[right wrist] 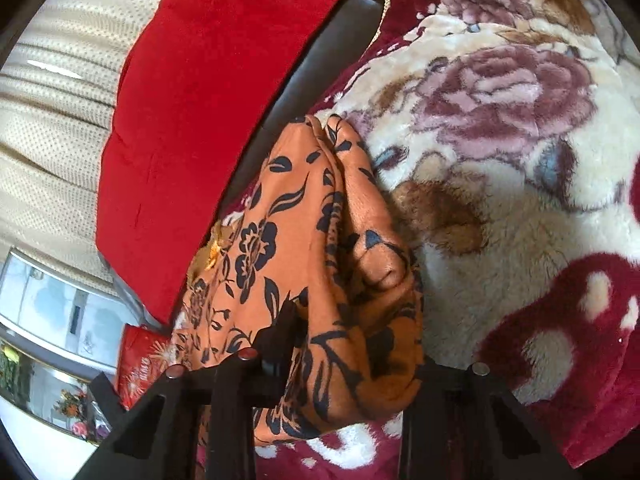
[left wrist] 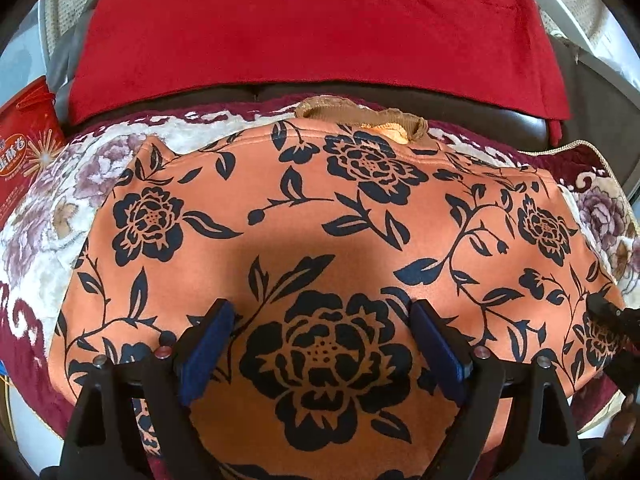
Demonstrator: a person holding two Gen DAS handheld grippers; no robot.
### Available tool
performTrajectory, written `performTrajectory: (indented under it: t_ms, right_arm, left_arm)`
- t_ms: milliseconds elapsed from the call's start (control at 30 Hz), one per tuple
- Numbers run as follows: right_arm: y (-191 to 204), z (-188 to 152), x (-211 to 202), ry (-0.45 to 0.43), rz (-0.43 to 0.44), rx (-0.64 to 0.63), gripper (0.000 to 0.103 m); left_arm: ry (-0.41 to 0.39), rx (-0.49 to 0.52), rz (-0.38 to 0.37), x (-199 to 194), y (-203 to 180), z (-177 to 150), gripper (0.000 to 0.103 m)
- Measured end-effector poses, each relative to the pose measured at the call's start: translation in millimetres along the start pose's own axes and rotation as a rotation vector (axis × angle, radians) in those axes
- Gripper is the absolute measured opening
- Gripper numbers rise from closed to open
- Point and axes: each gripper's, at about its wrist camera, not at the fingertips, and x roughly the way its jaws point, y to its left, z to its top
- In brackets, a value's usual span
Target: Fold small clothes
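On the plush floral blanket (left wrist: 36, 216) covering a dark sofa lies the orange garment (left wrist: 320, 208) with its navy flower print, spread nearly flat in the left wrist view, its tan ribbed neckline (left wrist: 360, 114) at twelve o'clock. Beyond that, a red cloth (left wrist: 304, 20) drapes the sofa back, and a red printed box (left wrist: 26, 152) sits at nine o'clock.

The left gripper (left wrist: 322, 320) hovers low over the garment's near part, its blue-padded fingers (left wrist: 208, 344) spread wide with a large printed flower showing between them; whether the tips touch the fabric is hard to tell.

From the right wrist view, the garment's right edge is bunched into folds running toward twelve o'clock, with the blanket filling the side from one to five o'clock. The right gripper (right wrist: 352, 344) has gathered cloth filling the space between its fingers; the left finger (right wrist: 280, 336) presses against the fabric, but the other tip is hidden under the folds, so it appears to be pinching the garment rather than plainly doing so.
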Motion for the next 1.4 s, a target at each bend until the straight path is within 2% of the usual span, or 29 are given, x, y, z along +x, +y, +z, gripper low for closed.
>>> performTrajectory:
  t_ms: [100,167,267,300,333,400,500,567,633,667,733,967,1067,1100,1133,1167,1200,1233,1267,1300,1333,1400]
  right_arm:
    - [-9,0,3,0.003,0.02,0.047,0.038]
    - [-7,0,4,0.002,0.015,0.028,0.038]
    - [2,1,1,-0.002,-0.015,-0.03,0.024]
    - [4,1,0,-0.006,-0.022,-0.043,0.024]
    - [5,1,-1,-0.009,-0.025,-0.044,0.024]
    - [4,1,1,-0.006,-0.024,-0.034,0.024]
    - [-1,2,1,0.003,-0.004,-0.009,0.028]
    - [-5,3,3,0.016,0.002,0.023,0.036]
    - [-7,5,3,0.014,0.01,0.033,0.036]
    - [-5,5,3,0.011,0.002,0.015,0.034]
    - [4,4,0,0.001,-0.028,-0.037,0.012]
    - [64,-7,-40,-0.118,-0.099,-0.263,0.01]
    - [29,-7,-23,-0.047,-0.136,-0.187,0.018]
    - [13,-6,-15,-0.001,-0.135,-0.134,0.025]
    - [-3,-6,-11,0.036,-0.109,-0.077,0.032]
    - [-16,-6,-17,0.034,-0.048,-0.035,0.036]
    - [-17,-4,-24,0.019,-0.048,-0.044,0.047]
    - [-15,1,-36,-0.011,-0.056,-0.068,0.07]
    - [-13,5,-43,-0.032,-0.055,-0.078,0.079]
    - [-9,12,-53,-0.068,-0.048,-0.091,0.085]
    - [-5,21,-60,-0.094,-0.046,-0.107,0.085]
    - [5,46,-58,-0.075,-0.026,-0.145,0.085]
  left_arm:
    - [-0.01,0.014,0.004,2,-1,-2,0.091]
    - [-0.004,0.013,0.002,2,-1,-1,0.091]
    - [-0.011,-0.011,-0.009,-8,2,2,0.091]
    - [-0.028,-0.011,-0.007,-12,1,2,0.09]
    - [-0.036,-0.004,-0.001,-13,0,2,0.091]
    - [-0.002,0.029,0.015,-3,-5,0,0.091]
    - [-0.007,0.035,0.022,1,-6,-3,0.091]
    - [-0.001,0.034,0.024,1,-8,-2,0.091]
    - [0.002,0.035,0.02,1,-8,-2,0.091]
    - [0.0,0.036,0.018,0,-8,-3,0.091]
    - [-0.004,0.042,0.018,-1,-9,-4,0.091]
    - [-0.006,0.043,0.011,3,-5,-2,0.092]
    - [-0.006,0.046,0.01,3,-5,-2,0.092]
    - [-0.005,0.046,0.009,3,-4,-2,0.092]
    - [-0.005,0.046,0.01,4,-4,-1,0.092]
    - [-0.006,0.047,0.011,4,-4,-1,0.093]
    - [-0.005,0.047,0.01,5,-4,-1,0.093]
    - [-0.004,0.047,0.009,5,-4,0,0.093]
    - [-0.004,0.047,0.01,5,-4,0,0.094]
    - [-0.005,0.048,0.01,6,-4,0,0.094]
    - [-0.006,0.051,0.011,7,-4,1,0.094]
    - [-0.007,0.051,0.011,8,-3,2,0.095]
